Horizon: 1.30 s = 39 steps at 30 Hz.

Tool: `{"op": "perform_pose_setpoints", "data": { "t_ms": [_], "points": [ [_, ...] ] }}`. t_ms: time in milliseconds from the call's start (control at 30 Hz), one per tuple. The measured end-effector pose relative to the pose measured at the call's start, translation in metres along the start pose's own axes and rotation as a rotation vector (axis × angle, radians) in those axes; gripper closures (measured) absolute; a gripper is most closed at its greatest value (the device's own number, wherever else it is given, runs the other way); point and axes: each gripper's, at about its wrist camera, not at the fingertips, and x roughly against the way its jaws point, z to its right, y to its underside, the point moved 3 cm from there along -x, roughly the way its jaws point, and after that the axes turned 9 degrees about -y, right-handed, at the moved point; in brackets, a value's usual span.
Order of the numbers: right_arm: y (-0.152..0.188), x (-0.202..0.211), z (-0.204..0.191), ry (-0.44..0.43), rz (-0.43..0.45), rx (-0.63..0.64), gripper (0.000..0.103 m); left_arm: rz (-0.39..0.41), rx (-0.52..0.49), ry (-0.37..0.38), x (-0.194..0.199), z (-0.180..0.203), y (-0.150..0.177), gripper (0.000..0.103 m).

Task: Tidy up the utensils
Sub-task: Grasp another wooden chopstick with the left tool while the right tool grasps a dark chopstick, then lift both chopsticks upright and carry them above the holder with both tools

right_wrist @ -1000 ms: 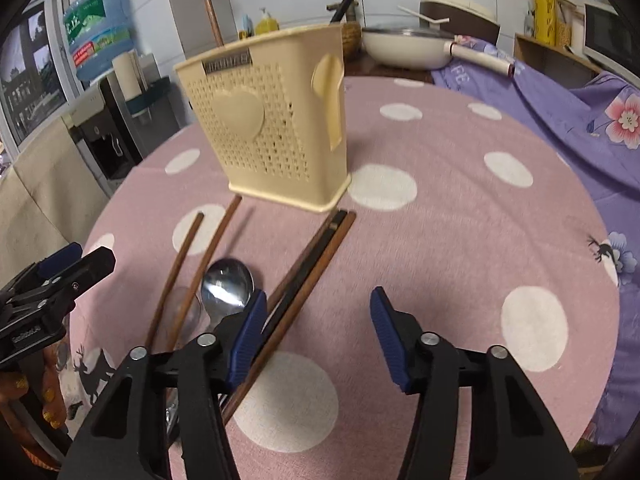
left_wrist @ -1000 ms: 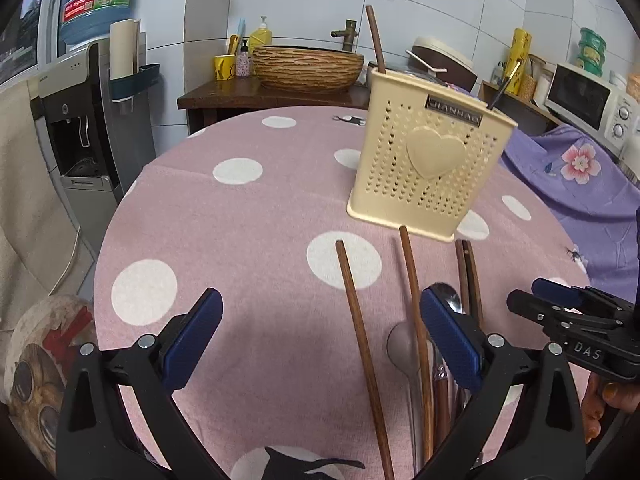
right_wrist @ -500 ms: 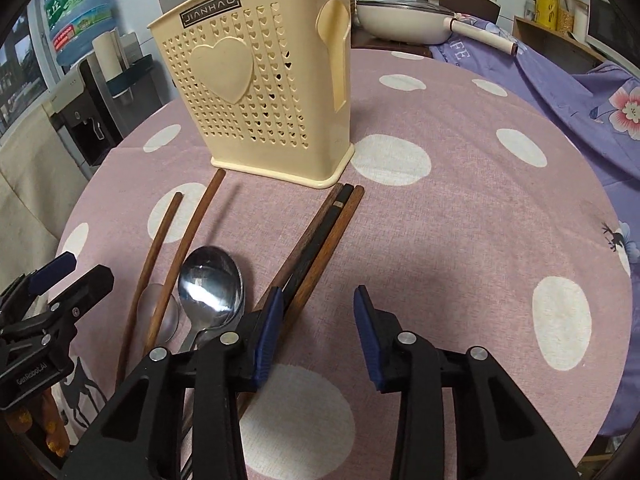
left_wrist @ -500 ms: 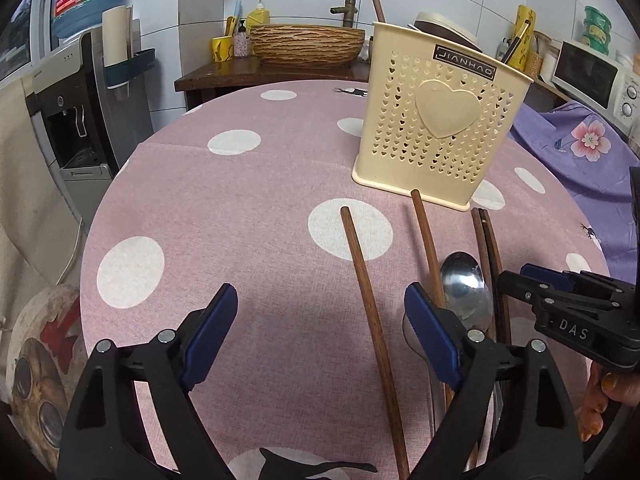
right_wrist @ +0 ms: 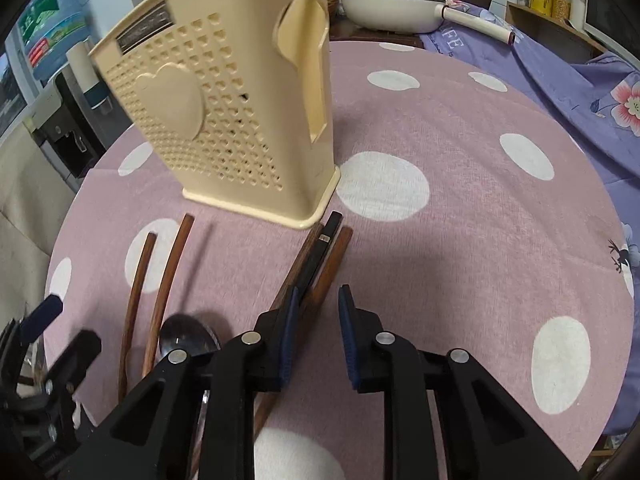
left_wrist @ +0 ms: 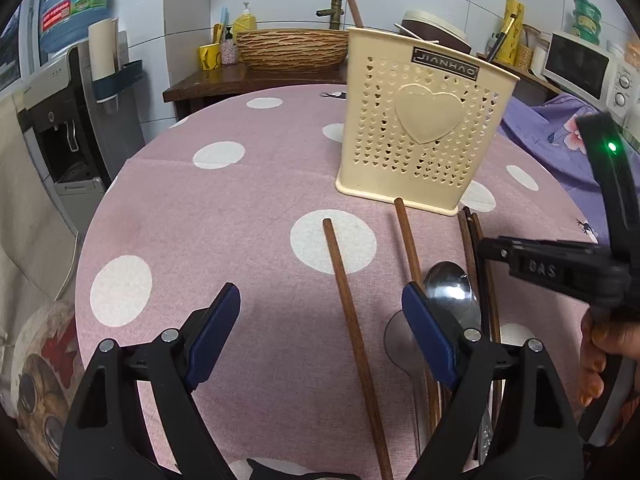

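Note:
A cream perforated utensil holder stands on the pink dotted tablecloth, with a stick or two poking out of it. In front of it lie two brown chopsticks, a metal spoon and a bundle of brown and black chopsticks. My left gripper hovers wide over one brown chopstick, its jaws closing slightly. My right gripper is low over the bundle, jaws closing; a brown chopstick runs between them, the pads apart.
A white pan and a purple floral cloth lie beyond the table at the right. A water dispenser stands at the left, with a woven basket and a microwave at the back. A person's hand holds the right gripper.
My right gripper has moved forward and down over the chopstick bundle, and its jaws have narrowed a lot. My left gripper's jaws have narrowed a little.

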Motion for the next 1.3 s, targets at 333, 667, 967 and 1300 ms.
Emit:
{"op": "perform_pose_setpoints", "data": {
  "t_ms": [333,667,967,1300],
  "points": [
    [0.000,-0.003,0.006,-0.019,-0.023,-0.020,0.092,-0.011,0.000,0.013,-0.006,0.005,-0.004,0.021],
    [-0.008,-0.007,0.012,-0.051,-0.028,-0.066,0.093,-0.054,-0.036,0.095,-0.017,0.030,-0.032,0.033],
    [-0.005,-0.006,0.017,-0.085,-0.021,-0.087,0.093,-0.151,-0.123,0.087,-0.060,0.069,-0.050,0.057],
    [-0.004,-0.005,0.020,-0.104,-0.010,-0.121,0.094,-0.182,-0.056,0.132,-0.069,0.061,-0.047,0.094]
  ]
}}
